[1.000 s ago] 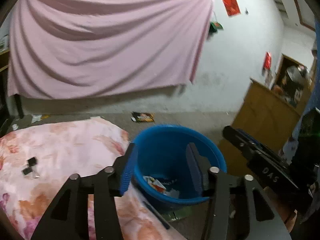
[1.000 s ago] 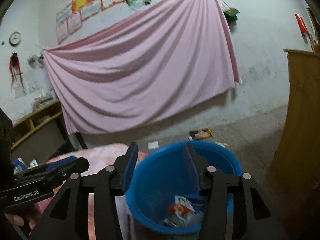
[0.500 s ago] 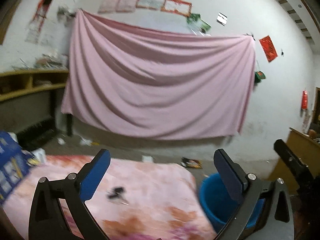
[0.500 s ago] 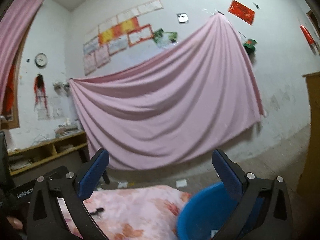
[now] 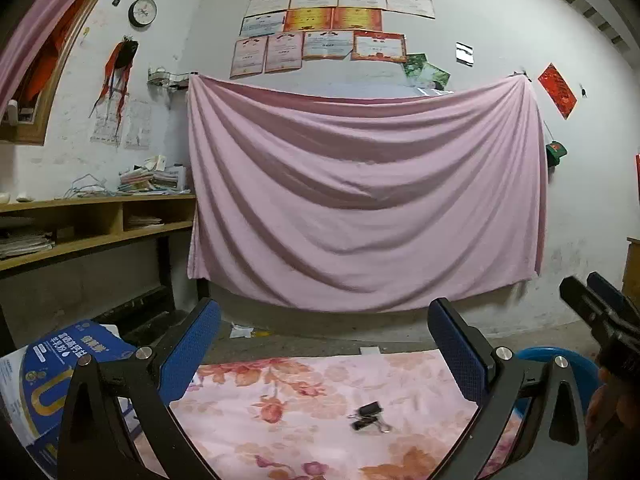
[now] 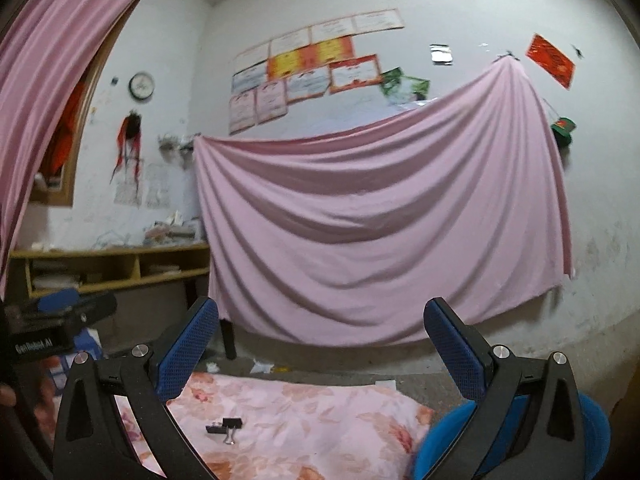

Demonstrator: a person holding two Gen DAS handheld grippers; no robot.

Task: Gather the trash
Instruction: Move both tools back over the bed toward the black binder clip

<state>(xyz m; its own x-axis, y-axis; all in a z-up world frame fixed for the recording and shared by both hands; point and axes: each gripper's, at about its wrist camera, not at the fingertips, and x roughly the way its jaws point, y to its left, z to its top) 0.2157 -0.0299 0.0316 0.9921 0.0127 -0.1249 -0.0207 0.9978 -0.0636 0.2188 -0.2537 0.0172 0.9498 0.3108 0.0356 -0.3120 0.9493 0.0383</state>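
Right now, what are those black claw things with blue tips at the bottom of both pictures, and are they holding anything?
Those are grabbers, and a person carries one in each hand. Each has a little camera looking out along its two fingers, so one picture comes from the left gripper and the other from the right gripper. Both have just opened wide, and nothing sits between the blue pads. In front lies a flowery pink cloth with small black binder clips on it. At its right side stands a blue bin for the trash. At the left edge of the left picture is a blue and white box. A big pink sheet hangs on the wall behind.
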